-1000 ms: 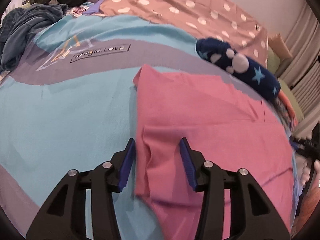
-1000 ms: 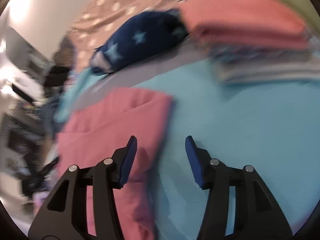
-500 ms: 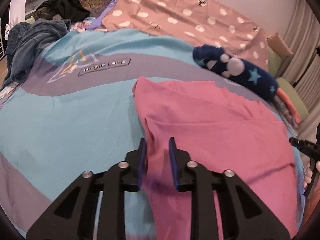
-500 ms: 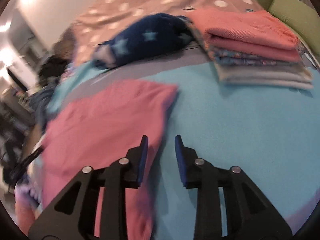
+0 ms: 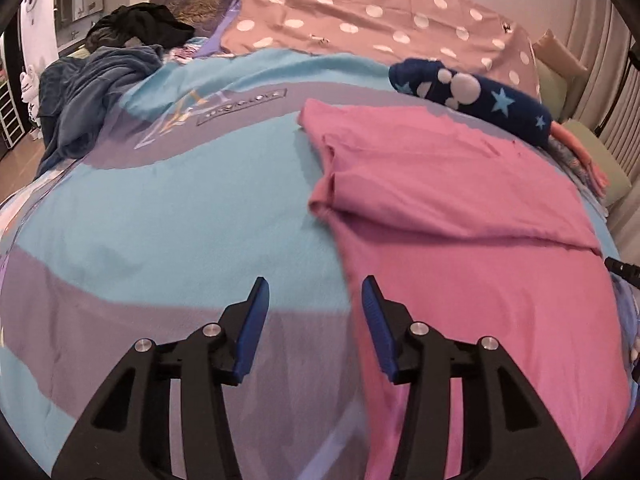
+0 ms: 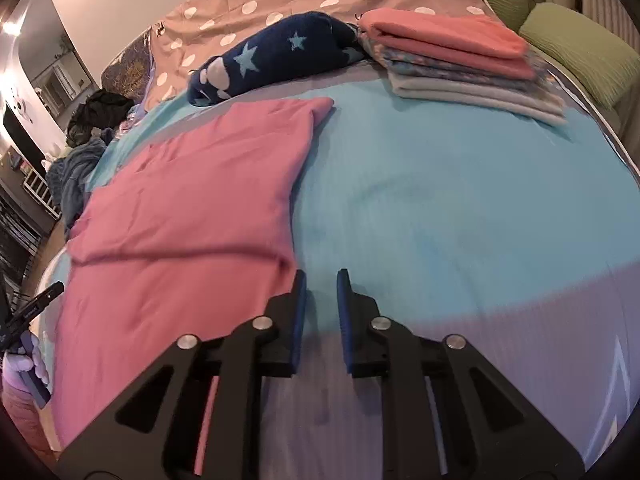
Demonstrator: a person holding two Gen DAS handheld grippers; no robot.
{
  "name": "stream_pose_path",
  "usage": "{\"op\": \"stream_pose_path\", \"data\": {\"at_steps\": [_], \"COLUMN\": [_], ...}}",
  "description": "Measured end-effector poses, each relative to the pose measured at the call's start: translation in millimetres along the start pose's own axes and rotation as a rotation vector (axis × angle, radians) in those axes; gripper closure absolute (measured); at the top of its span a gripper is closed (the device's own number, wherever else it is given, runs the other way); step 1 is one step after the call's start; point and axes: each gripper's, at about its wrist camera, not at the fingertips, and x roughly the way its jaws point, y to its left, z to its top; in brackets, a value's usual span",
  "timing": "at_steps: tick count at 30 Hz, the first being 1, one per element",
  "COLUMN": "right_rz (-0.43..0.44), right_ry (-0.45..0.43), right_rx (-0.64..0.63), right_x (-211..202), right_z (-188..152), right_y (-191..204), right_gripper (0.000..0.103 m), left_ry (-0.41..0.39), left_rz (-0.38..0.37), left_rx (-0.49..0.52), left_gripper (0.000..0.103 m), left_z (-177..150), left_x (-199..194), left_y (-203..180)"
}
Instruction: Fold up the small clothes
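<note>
A pink garment (image 5: 460,200) lies flat on the blue and purple bed cover (image 5: 160,220), with a folded layer across its far half. My left gripper (image 5: 314,296) hovers at the garment's near left edge. Its jaws are opening, with only bed cover and the cloth's edge showing between them, nothing pinched. In the right wrist view the same pink garment (image 6: 192,200) ends just left of my right gripper (image 6: 320,280). Its jaws are closing to a narrow gap, with bare bed cover (image 6: 460,200) between them.
A stack of folded clothes (image 6: 460,60) sits at the far right beside a navy star-patterned plush item (image 6: 280,60). Green cushions (image 6: 580,52) lie behind it. A dark blue heap (image 5: 88,88) and a black garment (image 5: 140,24) lie far left, before a polka-dot cover (image 5: 360,12).
The left gripper closed around the garment's left edge, then opened and drew back off it. The right gripper narrowed and slid from over the garment's right edge onto bare cover.
</note>
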Motion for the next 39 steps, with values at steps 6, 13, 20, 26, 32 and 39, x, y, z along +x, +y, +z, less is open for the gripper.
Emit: {"op": "stream_pose_path", "data": {"at_steps": [6, 13, 20, 26, 32, 39], "right_rz": [0.200, 0.331, 0.396, 0.446, 0.461, 0.406], "right_ry": [0.032, 0.119, 0.180, 0.189, 0.181, 0.132], "right_rx": [-0.022, 0.010, 0.025, 0.102, 0.096, 0.117], "right_x": [-52.9, -99.8, -129.3, -140.8, -128.5, -139.6], "right_z": [-64.7, -143.1, -205.7, -230.2, -220.1, -217.8], "right_y": [1.7, 3.0, 5.6, -0.8, 10.5, 3.2], "right_gripper": [0.085, 0.084, 0.078, 0.076, 0.072, 0.100], "left_ry": [0.016, 0.061, 0.050, 0.034, 0.028, 0.035], "left_rz": [-0.164, -0.199, -0.227, -0.222, -0.239, -0.250], "left_rx": [0.011, 0.063, 0.051, 0.018, 0.012, -0.041], "left_gripper": [0.054, 0.054, 0.054, 0.053, 0.045, 0.054], "left_z": [-51.3, -112.4, -151.8, -188.6, -204.2, -212.0], "left_x": [-45.1, -71.5, -103.1, -133.6, -137.6, -147.3], "left_y": [0.2, -3.2, 5.7, 17.9, 20.0, 31.6]}}
